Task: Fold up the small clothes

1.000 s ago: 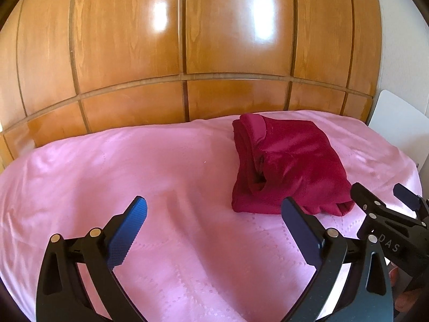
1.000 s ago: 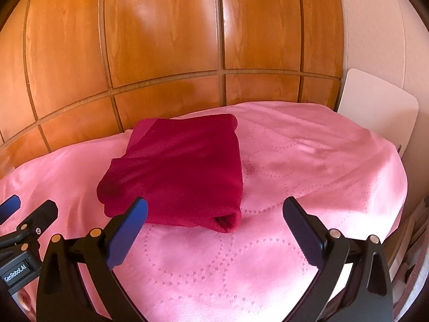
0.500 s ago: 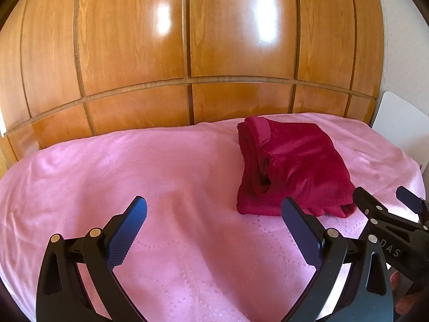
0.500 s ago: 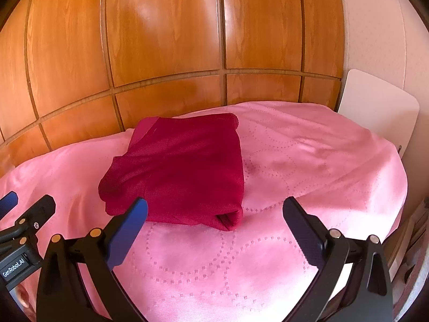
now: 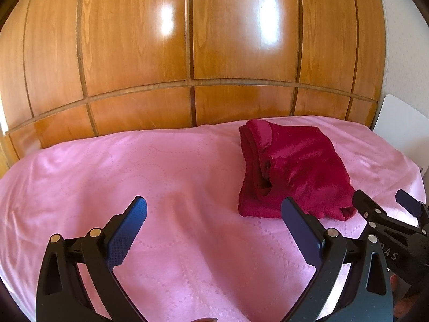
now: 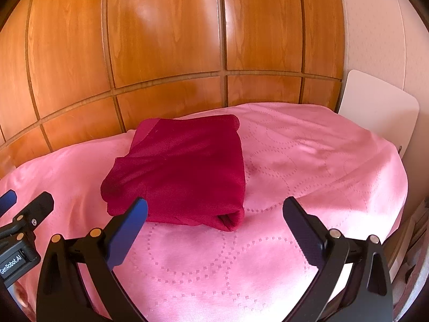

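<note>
While both grippers hang over the near edge of the bed, the folded dark red garment (image 6: 182, 171) sits on the pink bedspread (image 6: 308, 166), toward the far side, near the wooden panelled wardrobe doors (image 6: 166, 43). That glossy wood fills pretty much the whole background, with window glare on it. A white board (image 6: 378, 107) leans at the bed's right end against a pale wall. The spread has dotted circle stitching and a few soft wrinkles. The left gripper (image 5: 214, 222) is spread wide with nothing in it, same for the right gripper (image 6: 214, 222), neither touching the garment.
</note>
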The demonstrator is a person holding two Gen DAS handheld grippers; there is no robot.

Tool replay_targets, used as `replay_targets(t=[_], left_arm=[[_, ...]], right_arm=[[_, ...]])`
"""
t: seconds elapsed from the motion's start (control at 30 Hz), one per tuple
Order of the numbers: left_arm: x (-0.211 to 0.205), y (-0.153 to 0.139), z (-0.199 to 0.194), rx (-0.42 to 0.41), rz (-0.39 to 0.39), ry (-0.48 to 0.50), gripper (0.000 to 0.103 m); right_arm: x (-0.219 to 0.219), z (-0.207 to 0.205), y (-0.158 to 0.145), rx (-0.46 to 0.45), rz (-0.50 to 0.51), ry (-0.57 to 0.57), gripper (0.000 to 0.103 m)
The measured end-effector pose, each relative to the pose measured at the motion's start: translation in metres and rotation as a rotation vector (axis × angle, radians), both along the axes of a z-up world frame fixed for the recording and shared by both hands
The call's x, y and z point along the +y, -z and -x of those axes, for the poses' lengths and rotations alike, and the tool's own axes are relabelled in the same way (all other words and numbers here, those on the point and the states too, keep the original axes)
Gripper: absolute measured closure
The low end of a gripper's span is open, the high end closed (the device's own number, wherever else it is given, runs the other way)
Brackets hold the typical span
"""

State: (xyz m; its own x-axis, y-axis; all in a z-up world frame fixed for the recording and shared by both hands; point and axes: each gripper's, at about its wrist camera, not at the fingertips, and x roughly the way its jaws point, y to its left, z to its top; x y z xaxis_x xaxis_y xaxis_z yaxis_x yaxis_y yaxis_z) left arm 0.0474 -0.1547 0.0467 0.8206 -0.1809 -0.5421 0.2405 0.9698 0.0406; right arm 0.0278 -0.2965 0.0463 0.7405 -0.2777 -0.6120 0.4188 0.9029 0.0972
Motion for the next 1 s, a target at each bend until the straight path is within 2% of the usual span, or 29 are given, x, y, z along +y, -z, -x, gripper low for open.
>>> replay_targets(t=[0.63, 1.0], left_arm=[[-0.0001, -0.0062, 0.0056, -0.048, -0.005, -0.004, 0.004], [0.0032, -0.0044, 0.0007, -0.003, 0.000, -0.034, 0.004]], right_arm=[[-0.0019, -0.0042, -0.0015, -0.003, 0.000, -0.016, 0.002], [-0.0029, -0.0055, -0.0001, -0.003, -0.008, -0.015, 0.002]])
